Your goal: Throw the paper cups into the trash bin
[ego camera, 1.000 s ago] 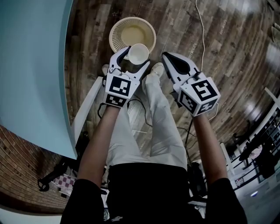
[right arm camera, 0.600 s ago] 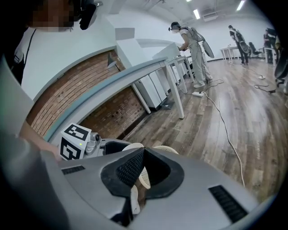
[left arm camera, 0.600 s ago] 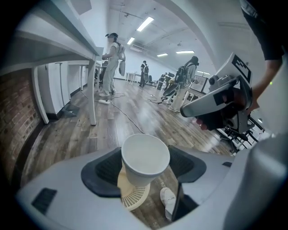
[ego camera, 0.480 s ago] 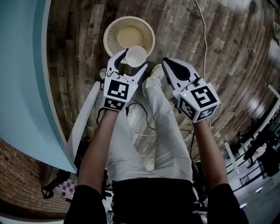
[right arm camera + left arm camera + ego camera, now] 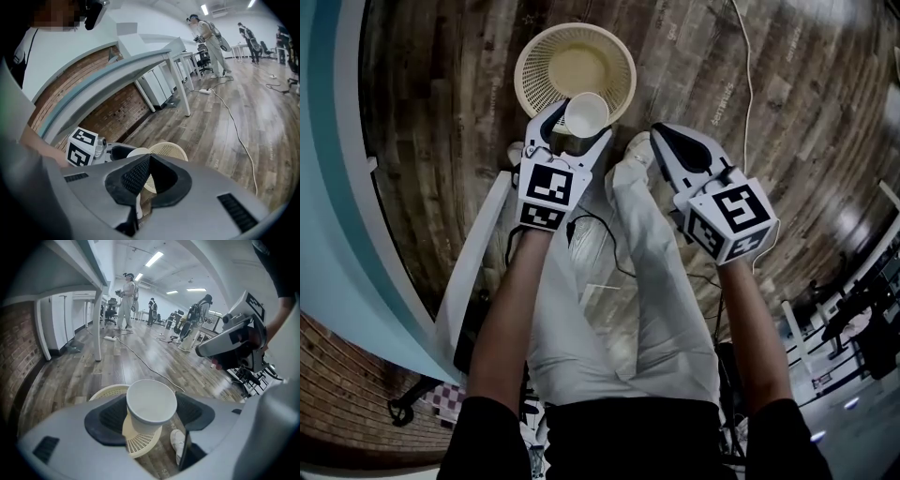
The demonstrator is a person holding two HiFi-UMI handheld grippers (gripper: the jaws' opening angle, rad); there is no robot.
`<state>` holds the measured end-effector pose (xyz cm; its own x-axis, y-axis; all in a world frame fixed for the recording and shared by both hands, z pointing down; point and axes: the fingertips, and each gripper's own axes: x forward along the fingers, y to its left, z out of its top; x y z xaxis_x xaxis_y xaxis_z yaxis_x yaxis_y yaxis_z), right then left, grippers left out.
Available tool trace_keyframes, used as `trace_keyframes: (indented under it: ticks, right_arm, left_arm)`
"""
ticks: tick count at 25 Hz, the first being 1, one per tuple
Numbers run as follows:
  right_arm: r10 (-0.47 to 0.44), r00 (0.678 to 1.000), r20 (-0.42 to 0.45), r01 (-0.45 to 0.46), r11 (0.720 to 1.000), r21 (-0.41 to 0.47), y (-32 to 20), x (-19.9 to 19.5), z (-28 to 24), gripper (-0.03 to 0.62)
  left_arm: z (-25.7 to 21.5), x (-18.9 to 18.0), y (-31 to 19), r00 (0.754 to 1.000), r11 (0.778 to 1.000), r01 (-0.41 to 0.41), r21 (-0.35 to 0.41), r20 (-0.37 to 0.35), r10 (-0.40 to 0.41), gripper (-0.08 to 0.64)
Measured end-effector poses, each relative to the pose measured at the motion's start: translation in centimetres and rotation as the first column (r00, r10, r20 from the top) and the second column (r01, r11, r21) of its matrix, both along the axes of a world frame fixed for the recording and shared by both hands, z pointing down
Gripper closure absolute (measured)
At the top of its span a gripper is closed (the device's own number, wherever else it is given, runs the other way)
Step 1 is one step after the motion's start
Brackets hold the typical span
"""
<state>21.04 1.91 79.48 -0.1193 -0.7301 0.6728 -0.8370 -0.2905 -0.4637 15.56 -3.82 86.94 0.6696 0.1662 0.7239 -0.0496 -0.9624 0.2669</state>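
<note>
A pale blue table [image 5: 314, 141] fills the left edge of the head view. A dark wood-plank floor [image 5: 459, 112] runs under it and out past it. A brick wall [image 5: 337, 375] stands behind the table, below its top. A thin white cable [image 5: 749, 70] trails over the planks, well apart from the table. Beyond the table's white leg [image 5: 97, 329], several people [image 5: 127, 298] stand under ceiling light strips [image 5: 153, 258].

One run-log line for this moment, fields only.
left gripper: shut on paper cup | position: above trash bin rim | right gripper: shut, empty | drop: pending
</note>
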Motion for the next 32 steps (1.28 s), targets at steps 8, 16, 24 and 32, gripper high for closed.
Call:
trace_keyframes:
  ticks: [8, 16, 24, 32]
  right_arm:
    - [-0.048, 0.999, 0.013, 0.049, 0.999, -0.024, 0.1, -1.6, 2.7, 0.589]
    - [-0.072, 0.997, 0.02, 0.073, 0.996, -0.049, 0.4, -2.1, 4.6, 0.589]
    - [-0.08, 0.996, 0.031, 0.082, 0.994, -0.068, 1.0, -2.5, 6.2, 0.589]
    - [-0.087, 0.995, 0.043, 0.09, 0.993, -0.082, 1.0, -2.7, 7.4, 0.589]
  left_arm:
    - [4.0, -0.5, 0.1, 0.999, 1.0, -0.002, 0.008, 0.033, 0.001, 0.221]
    - [7.1, -1.0, -0.4, 0.998, 0.999, 0.038, 0.0, 0.052, -0.038, 0.221]
    - [10.2, -2.1, -0.2, 0.995, 0.998, 0.056, 0.004, 0.086, -0.056, 0.221]
    - [12.3, -2.4, -0.8, 0.986, 0.995, 0.1, -0.006, 0.132, -0.098, 0.221]
